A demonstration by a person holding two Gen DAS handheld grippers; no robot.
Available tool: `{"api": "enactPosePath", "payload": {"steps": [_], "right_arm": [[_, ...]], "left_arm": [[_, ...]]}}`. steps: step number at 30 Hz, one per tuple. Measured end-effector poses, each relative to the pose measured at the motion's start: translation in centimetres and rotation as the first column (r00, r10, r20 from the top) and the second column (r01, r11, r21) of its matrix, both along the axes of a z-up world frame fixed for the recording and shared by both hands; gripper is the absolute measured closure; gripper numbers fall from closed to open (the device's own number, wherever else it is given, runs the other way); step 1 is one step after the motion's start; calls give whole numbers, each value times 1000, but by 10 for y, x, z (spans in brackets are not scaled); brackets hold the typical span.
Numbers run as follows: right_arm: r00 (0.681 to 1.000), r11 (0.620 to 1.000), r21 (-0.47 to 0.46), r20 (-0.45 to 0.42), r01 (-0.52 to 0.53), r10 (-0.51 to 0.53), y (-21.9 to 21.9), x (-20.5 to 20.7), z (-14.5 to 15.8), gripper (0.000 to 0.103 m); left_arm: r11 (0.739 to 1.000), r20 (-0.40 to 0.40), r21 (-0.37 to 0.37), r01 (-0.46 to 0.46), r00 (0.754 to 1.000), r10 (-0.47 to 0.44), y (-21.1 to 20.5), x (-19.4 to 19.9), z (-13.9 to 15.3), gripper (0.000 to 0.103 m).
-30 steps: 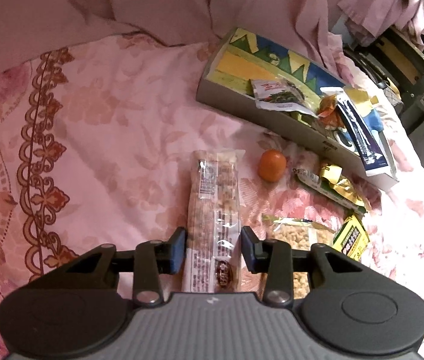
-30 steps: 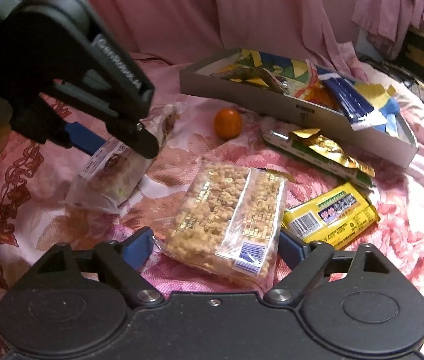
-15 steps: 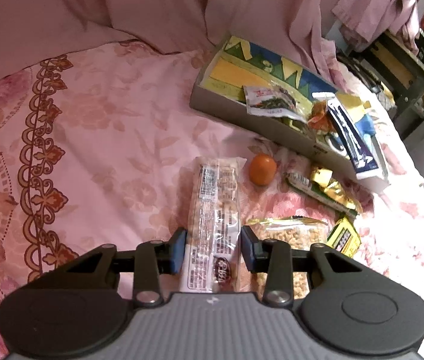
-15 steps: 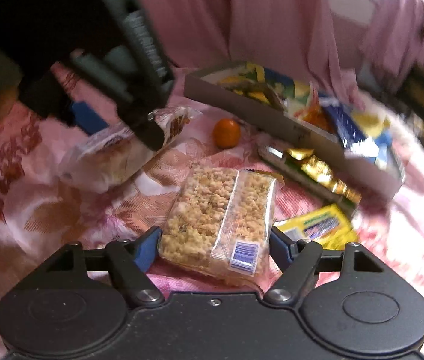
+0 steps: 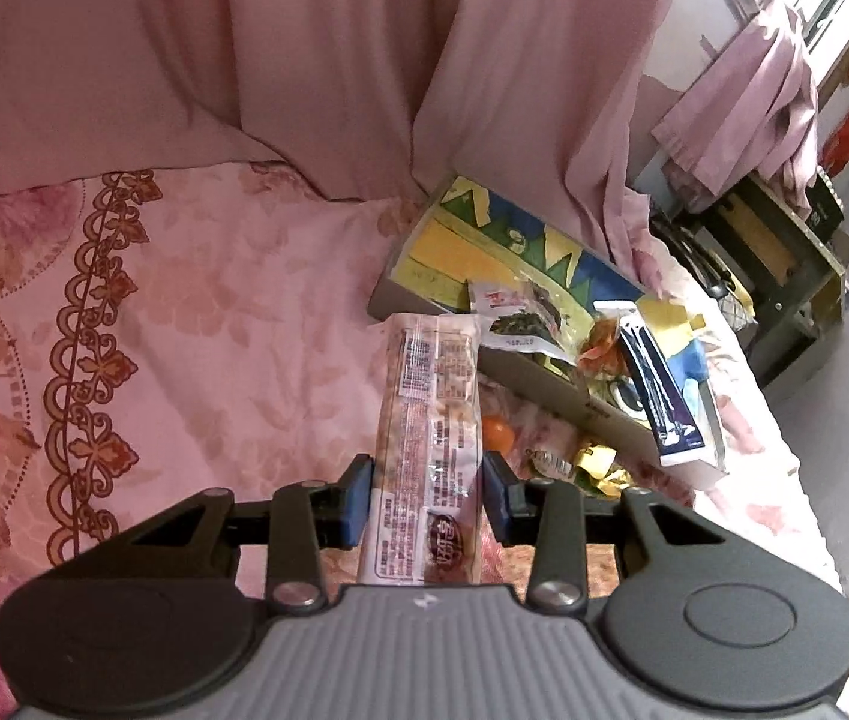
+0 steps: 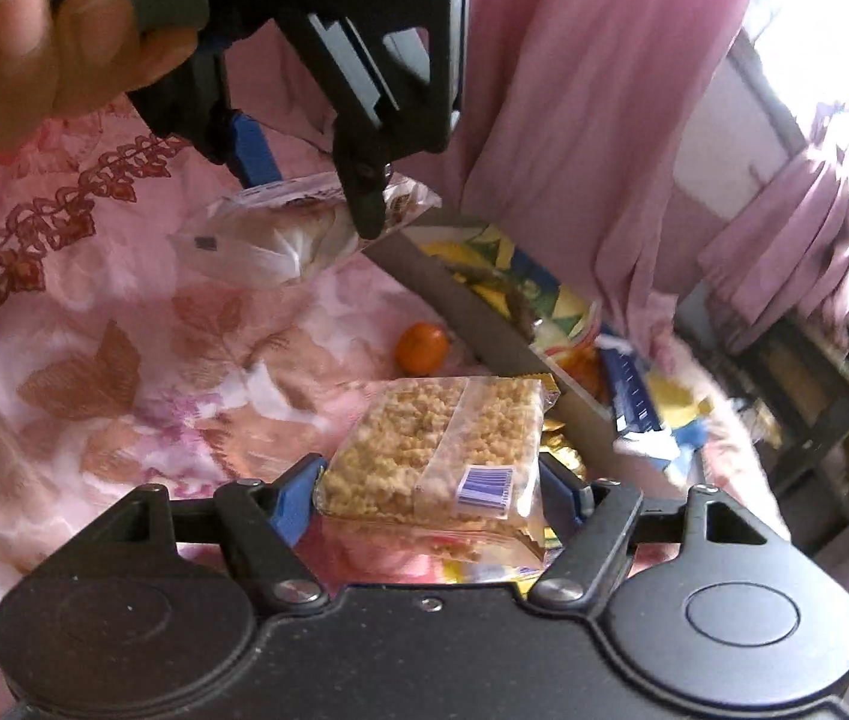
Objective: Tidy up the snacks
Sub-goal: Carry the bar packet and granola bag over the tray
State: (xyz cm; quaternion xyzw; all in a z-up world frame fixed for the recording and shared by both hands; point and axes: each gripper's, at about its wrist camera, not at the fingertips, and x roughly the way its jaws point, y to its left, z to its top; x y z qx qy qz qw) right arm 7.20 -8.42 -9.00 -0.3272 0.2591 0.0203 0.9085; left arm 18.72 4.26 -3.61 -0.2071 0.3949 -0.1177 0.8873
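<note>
Pinching a long clear-wrapped nut bar (image 5: 430,450) above the floral bed (image 5: 214,312), the left tool (image 5: 427,492) is nearing the cardboard tray (image 5: 550,384) of crinkly packets. Jaws just closing, the right tool (image 6: 430,495) is gripping a flat puffed-grain pack (image 6: 442,444) near a round orange (image 6: 421,348).

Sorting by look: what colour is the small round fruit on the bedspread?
Orange; it shows best in the right wrist view.

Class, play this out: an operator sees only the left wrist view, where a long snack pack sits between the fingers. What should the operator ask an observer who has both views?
Operator: Is my pack off the bed?
Observer: Yes, the long snack pack hangs above the bedspread in the left gripper.
Operator: What is the right gripper doing?
Observer: The right gripper has been closing on the puffed grain pack, lifted clear.
</note>
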Motion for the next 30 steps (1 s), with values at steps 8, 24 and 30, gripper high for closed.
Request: {"api": "enactPosePath", "payload": {"steps": [8, 24, 30], "right_arm": [[992, 999, -40, 124, 15, -10, -17, 6, 29, 28], [959, 1000, -23, 282, 8, -1, -63, 93, 65, 28], [958, 1000, 24, 287, -18, 10, -65, 128, 59, 28]], "left_arm": [[999, 71, -6, -32, 997, 32, -1, 9, 11, 61], [1000, 207, -10, 20, 978, -18, -35, 97, 32, 61], [999, 197, -17, 30, 980, -26, -39, 129, 19, 61]]}}
